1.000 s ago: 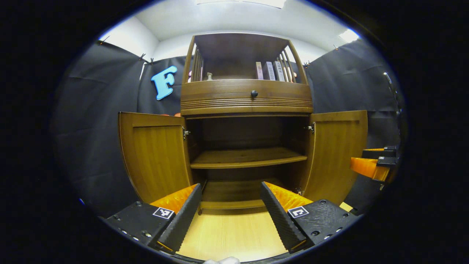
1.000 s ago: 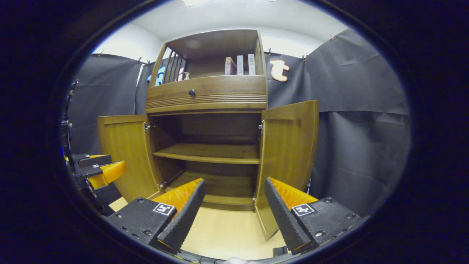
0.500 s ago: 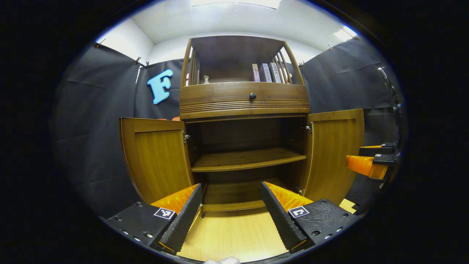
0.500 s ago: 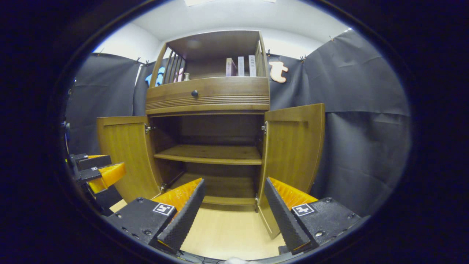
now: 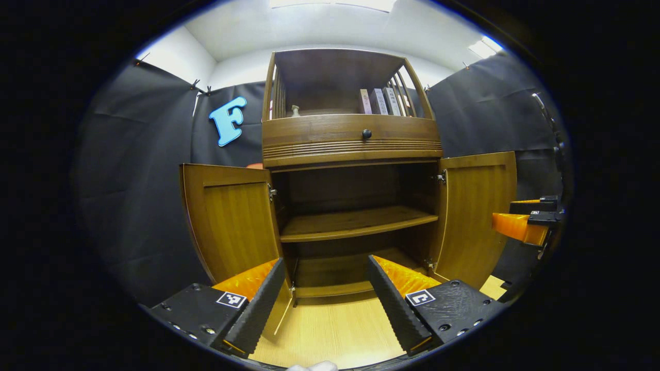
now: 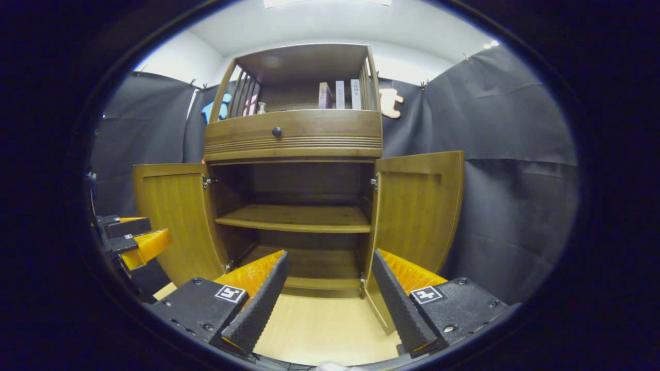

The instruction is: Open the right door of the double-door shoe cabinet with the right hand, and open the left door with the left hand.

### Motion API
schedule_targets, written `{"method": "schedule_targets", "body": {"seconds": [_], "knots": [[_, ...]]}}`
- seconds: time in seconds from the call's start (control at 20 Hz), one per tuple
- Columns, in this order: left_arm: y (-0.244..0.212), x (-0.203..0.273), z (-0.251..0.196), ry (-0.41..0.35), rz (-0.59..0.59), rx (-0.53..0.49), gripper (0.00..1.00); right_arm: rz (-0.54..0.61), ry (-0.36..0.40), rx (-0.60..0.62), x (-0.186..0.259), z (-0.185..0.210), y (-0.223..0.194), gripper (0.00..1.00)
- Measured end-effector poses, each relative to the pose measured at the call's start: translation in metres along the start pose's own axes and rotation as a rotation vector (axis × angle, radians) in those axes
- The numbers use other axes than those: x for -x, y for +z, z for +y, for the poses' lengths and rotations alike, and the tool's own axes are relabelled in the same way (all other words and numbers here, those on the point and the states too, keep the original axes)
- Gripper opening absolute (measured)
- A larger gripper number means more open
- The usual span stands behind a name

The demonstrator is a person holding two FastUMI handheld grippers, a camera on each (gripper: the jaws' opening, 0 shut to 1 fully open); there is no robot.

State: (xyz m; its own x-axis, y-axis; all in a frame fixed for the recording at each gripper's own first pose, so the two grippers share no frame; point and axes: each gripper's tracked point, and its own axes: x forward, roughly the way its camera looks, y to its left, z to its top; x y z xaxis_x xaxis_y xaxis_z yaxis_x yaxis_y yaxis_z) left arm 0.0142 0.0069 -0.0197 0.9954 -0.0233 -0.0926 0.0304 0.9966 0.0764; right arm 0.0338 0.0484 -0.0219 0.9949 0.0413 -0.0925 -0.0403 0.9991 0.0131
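moved: my left gripper [image 5: 326, 299] has drifted left; cabinet sits further right.
pose: my right gripper [image 6: 330, 299] level, facing shelves.
tools: both spread, empty.
doors: left door [image 5: 232, 221], right door [image 5: 477, 211] open.

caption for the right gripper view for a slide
Open right claw facing the shoe cabinet, both doors swung wide.

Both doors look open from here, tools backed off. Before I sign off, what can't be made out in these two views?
- Bottom shelf, left gripper view: its front is partly covered by the left tool.
- Book spines on the top shelf, both views: too small to read.
- Small item on the top shelf, left gripper view: too small to identify.
- Outer faces and handles of the left door and right door: turned away.
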Motion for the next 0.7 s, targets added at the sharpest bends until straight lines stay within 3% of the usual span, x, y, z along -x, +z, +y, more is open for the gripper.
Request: {"method": "schedule_targets", "body": {"seconds": [0.15, 0.7], "knots": [[0.001, 0.004, 0.005, -0.009, -0.007, -0.001, 0.93, -0.004, 0.000, -0.001, 0.003, 0.009, 0.000, 1.00], [-0.001, 0.010, 0.017, 0.008, 0.003, -0.008, 0.96, -0.019, 0.013, 0.007, 0.004, 0.024, 0.003, 1.00]]}}
